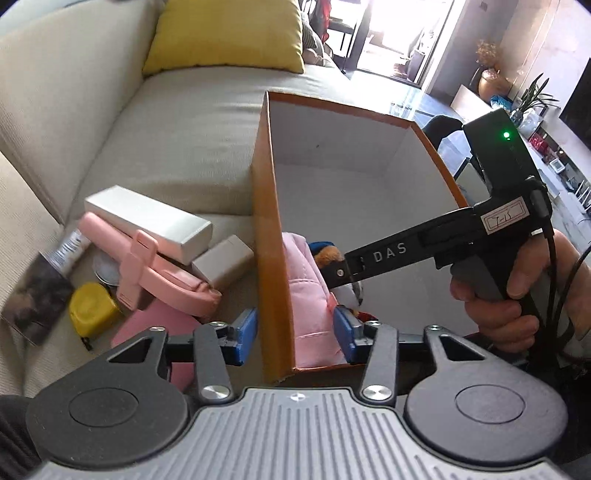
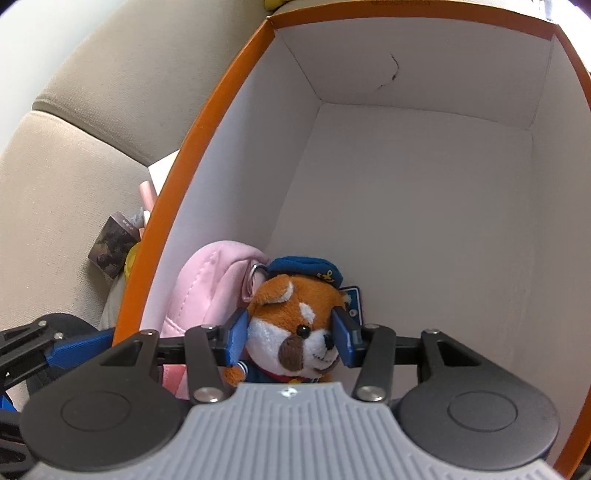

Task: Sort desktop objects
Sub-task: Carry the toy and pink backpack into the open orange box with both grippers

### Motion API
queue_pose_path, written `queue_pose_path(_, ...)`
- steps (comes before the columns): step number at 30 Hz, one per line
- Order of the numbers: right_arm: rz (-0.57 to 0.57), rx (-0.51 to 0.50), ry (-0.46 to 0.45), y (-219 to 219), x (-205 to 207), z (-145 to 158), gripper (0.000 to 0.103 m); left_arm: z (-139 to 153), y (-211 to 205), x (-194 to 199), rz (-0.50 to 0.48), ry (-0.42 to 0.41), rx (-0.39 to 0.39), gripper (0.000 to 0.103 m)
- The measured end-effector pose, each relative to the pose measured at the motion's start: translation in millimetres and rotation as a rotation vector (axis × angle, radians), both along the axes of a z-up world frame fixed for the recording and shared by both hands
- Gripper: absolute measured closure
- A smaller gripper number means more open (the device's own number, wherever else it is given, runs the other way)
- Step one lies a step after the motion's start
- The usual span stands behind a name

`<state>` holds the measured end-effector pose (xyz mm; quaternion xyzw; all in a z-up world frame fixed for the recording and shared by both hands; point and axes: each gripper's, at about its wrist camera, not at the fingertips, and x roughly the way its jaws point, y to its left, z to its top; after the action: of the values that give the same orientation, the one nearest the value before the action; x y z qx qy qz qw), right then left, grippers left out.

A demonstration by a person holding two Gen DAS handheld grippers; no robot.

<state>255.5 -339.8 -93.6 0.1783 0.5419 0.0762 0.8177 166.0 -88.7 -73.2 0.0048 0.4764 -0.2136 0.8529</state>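
An orange box with a white inside (image 1: 264, 221) (image 2: 177, 162) stands on the sofa. My left gripper (image 1: 295, 338) straddles its near left wall, one blue finger outside and one inside, jaws apart. A pink pouch (image 1: 310, 306) (image 2: 207, 288) leans inside against that wall. My right gripper (image 2: 291, 341) reaches into the box, its blue pads on either side of a plush dog with a blue sailor cap (image 2: 295, 314); it also shows in the left wrist view (image 1: 345, 275).
Left of the box on the sofa cushion lie a white carton (image 1: 147, 221), a pink clip-like object (image 1: 155, 269), a grey block (image 1: 221, 262), a yellow tape measure (image 1: 92, 308) and a dark card (image 1: 33, 299). A yellow pillow (image 1: 229, 33) is behind.
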Motion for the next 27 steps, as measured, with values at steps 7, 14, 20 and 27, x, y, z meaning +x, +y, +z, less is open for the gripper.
queue_pose_path(7,0.042,-0.110,-0.043,18,-6,4,0.044,-15,1,2,0.013,0.025,-0.001,0.069)
queue_pose_path(14,-0.003,-0.099,-0.040,8,-12,12,0.037,-16,3,0,0.026,0.027,-0.003,0.071)
queue_pose_path(20,-0.001,-0.084,-0.063,3,-30,17,0.048,-18,2,2,0.031,0.027,-0.004,0.071)
queue_pose_path(27,0.012,-0.176,-0.078,26,-27,11,0.059,-18,3,1,0.014,0.015,-0.016,0.078)
